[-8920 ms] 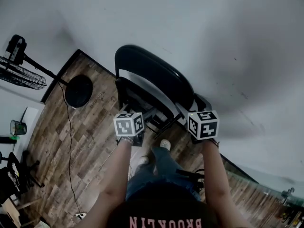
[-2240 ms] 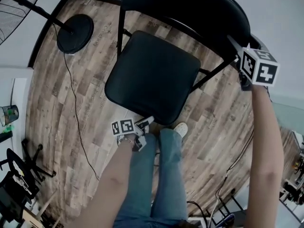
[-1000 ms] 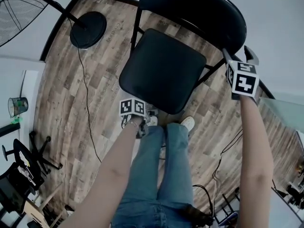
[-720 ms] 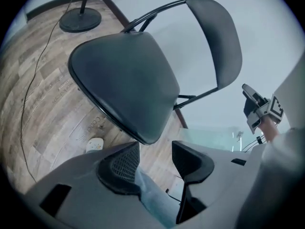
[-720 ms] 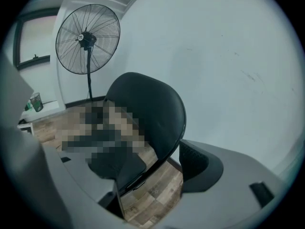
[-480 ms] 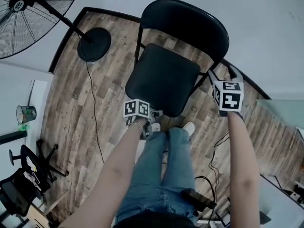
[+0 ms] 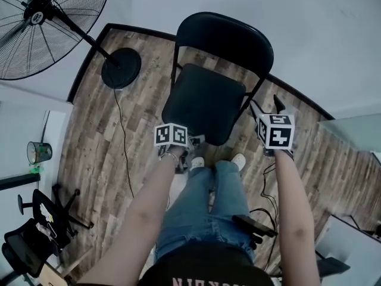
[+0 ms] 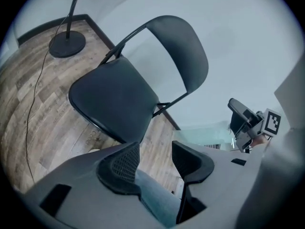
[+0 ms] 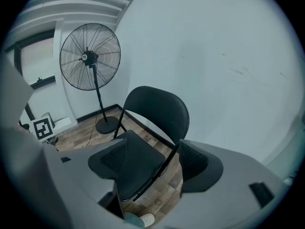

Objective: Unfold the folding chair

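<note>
The folding chair (image 7: 205, 103) looks stiff, lightish (take its backrest rim); left gripper (image 8: 155, 154) and right gripper (image 9: 152, 151) gape, empty.

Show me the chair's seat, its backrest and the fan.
seat (image 7: 205, 103): head view, middle of the cushion.
backrest (image 7: 229, 37): head view, middle of the curved panel.
fan (image 7: 121, 68): head view, on its round floor base.

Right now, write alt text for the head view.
A black folding chair stands unfolded on a wood floor beside a pedestal fan. The left gripper and right gripper hover before it, fingers apart, holding nothing.
</note>
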Action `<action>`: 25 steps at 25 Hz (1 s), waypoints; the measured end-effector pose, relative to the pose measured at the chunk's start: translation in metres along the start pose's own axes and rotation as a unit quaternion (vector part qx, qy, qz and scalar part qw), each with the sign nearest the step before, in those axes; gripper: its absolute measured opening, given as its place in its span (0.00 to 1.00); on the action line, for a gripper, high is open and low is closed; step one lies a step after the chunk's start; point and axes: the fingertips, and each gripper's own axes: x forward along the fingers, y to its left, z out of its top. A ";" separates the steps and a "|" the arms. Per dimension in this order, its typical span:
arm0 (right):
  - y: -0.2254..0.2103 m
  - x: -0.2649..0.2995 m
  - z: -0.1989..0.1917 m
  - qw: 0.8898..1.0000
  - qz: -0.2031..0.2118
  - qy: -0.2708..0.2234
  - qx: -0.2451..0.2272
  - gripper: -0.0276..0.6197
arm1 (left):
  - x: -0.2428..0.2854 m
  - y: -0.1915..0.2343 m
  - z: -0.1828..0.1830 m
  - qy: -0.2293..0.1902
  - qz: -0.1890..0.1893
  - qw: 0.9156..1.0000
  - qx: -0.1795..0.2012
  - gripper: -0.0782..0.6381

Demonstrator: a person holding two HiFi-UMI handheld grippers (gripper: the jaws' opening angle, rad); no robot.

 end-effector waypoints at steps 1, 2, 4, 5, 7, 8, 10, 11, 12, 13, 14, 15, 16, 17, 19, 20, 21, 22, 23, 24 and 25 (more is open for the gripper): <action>0.002 -0.006 0.000 1.000 0.000 -0.001 0.004 0.54 | -0.004 -0.005 0.001 -0.002 -0.002 1.000 0.007 0.40; 0.005 -0.013 0.001 1.000 -0.001 -0.003 0.008 0.54 | -0.009 -0.010 0.001 -0.003 -0.003 1.000 0.015 0.40; 0.010 -0.026 0.004 1.000 0.000 -0.008 0.015 0.54 | -0.021 -0.017 0.004 -0.009 -0.003 1.000 0.029 0.40; 0.013 -0.033 0.005 1.000 0.002 -0.010 0.019 0.54 | -0.027 -0.020 0.006 -0.013 -0.002 0.999 0.038 0.40; 0.019 -0.045 0.006 1.000 0.006 -0.013 0.024 0.54 | -0.039 -0.027 0.010 -0.022 0.001 0.998 0.056 0.40; 0.020 -0.051 0.006 1.000 0.007 -0.014 0.025 0.54 | -0.044 -0.030 0.012 -0.026 0.003 0.997 0.067 0.40; 0.022 -0.063 0.007 0.999 0.008 -0.016 0.026 0.54 | -0.053 -0.037 0.017 -0.036 0.007 0.996 0.085 0.40; 0.022 -0.068 0.009 0.999 0.007 -0.020 0.027 0.54 | -0.057 -0.041 0.020 -0.041 0.009 0.995 0.094 0.40; 0.023 -0.074 0.010 0.999 0.006 -0.024 0.027 0.54 | -0.062 -0.045 0.023 -0.047 0.010 0.994 0.101 0.40; 0.025 -0.079 0.011 0.999 0.006 -0.029 0.028 0.54 | -0.066 -0.048 0.026 -0.053 0.012 0.993 0.108 0.40; 0.027 -0.085 0.012 0.999 0.006 -0.033 0.029 0.54 | -0.071 -0.052 0.028 -0.061 0.013 0.992 0.114 0.40; 0.029 -0.090 0.014 0.999 0.006 -0.038 0.030 0.54 | -0.075 -0.055 0.030 -0.068 0.015 0.990 0.119 0.40; 0.030 -0.094 0.016 0.999 0.007 -0.042 0.032 0.54 | -0.080 -0.058 0.032 -0.075 0.017 0.989 0.124 0.40; 0.031 -0.098 0.017 0.998 0.007 -0.046 0.033 0.54 | -0.084 -0.061 0.034 -0.083 0.020 0.988 0.129 0.40; 0.032 -0.106 0.020 0.998 0.005 -0.054 0.042 0.54 | -0.093 -0.069 0.037 -0.101 0.025 0.984 0.144 0.40; 0.031 -0.111 0.020 0.997 0.003 -0.058 0.053 0.54 | -0.097 -0.073 0.038 -0.111 0.029 0.981 0.155 0.40; 0.029 -0.116 0.019 0.996 0.004 -0.063 0.069 0.54 | -0.102 -0.077 0.038 -0.120 0.034 0.977 0.170 0.40; 0.028 -0.122 0.018 0.994 0.005 -0.070 0.087 0.54 | -0.106 -0.081 0.036 -0.129 0.039 0.973 0.185 0.40; 0.028 -0.128 0.017 0.992 0.008 -0.075 0.101 0.54 | -0.110 -0.085 0.035 -0.139 0.043 0.969 0.200 0.40; 0.028 -0.134 0.016 0.991 0.011 -0.080 0.111 0.54 | -0.114 -0.090 0.034 -0.149 0.046 0.965 0.212 0.40; 0.029 -0.139 0.016 0.990 0.015 -0.083 0.116 0.54 | -0.119 -0.095 0.035 -0.162 0.049 0.960 0.222 0.40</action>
